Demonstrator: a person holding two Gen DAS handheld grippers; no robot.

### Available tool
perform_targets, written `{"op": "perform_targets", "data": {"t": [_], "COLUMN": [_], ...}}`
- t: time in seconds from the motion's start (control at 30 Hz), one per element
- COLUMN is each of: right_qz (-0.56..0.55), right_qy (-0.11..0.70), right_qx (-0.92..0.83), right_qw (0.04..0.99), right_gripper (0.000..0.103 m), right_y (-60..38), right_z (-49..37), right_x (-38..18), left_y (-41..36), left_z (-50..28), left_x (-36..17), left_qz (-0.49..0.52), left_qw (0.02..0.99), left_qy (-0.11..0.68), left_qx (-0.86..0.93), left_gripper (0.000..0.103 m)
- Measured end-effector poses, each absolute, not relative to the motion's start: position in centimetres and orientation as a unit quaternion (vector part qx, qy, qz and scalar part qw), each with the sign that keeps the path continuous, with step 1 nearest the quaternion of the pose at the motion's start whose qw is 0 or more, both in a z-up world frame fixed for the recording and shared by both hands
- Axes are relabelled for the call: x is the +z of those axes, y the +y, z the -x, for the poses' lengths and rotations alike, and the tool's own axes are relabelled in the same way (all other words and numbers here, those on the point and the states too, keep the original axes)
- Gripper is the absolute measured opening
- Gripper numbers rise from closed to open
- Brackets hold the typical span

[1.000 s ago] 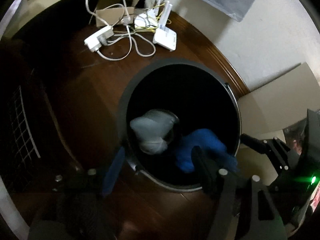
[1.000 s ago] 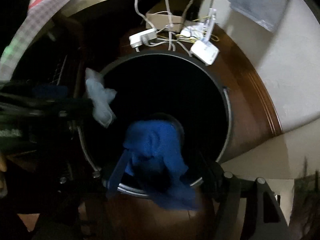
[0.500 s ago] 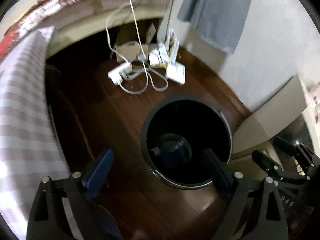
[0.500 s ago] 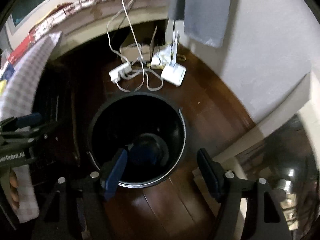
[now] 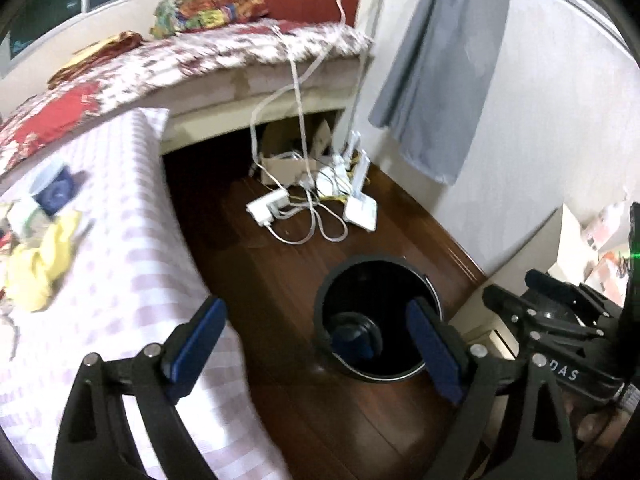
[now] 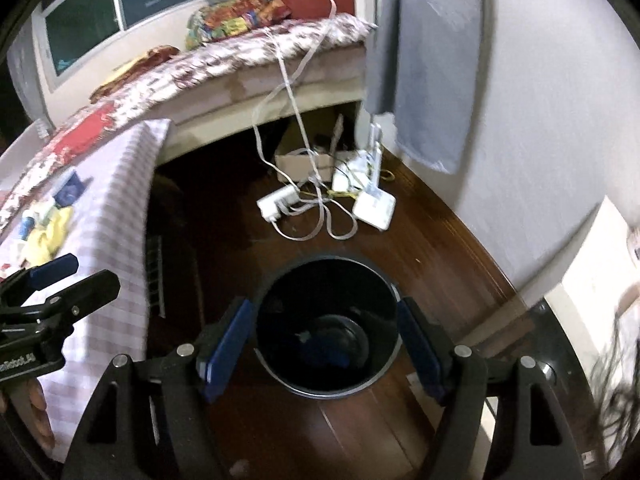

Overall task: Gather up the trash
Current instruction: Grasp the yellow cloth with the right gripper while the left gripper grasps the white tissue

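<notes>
Left gripper: jaws spread wide, nothing between the blue pads, touching nothing. They have just been opening. Right gripper: jaws also well apart, empty, no contact; they have been opening too, more slowly.

Both point down at the black bin on the dark wood floor. From the right wrist the bin sits framed between the two fingers, below them and clear of them. Blue rag lies at the bottom of the bin; in the left view the same blue lump is there. Possibly a second, paler piece beside it, too dark to tell.

Left of the bin: table with checked cloth, yellow rag on it. Further back: white power strip and cables on the floor, then the bed, grey cloth hanging on the wall.
</notes>
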State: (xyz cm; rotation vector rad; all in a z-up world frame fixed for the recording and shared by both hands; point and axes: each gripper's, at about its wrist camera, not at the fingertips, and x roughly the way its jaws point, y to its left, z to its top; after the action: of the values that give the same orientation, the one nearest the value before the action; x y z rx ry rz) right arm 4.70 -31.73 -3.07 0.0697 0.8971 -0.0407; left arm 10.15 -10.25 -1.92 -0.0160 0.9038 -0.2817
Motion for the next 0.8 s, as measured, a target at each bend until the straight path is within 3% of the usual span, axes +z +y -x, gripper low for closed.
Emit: {"op": "perform_targets", "data": {"t": [0.8], "right_qz": [0.051], "right_qy": [0.372], "right_qx": [0.179], "right_qw": [0.909], "right_gripper": [0.076], "right_y": [-8.8], "right_z": [-5.8], "right_x": [4.7], "left_y": [11.2], "left_z": [-3.8], "left_x": [2.4], "left_qz": [0.073], "left_qw": [0.934], "left_qy": [0.346], "left_qx": [0.047], "left_gripper": [0.094]}}
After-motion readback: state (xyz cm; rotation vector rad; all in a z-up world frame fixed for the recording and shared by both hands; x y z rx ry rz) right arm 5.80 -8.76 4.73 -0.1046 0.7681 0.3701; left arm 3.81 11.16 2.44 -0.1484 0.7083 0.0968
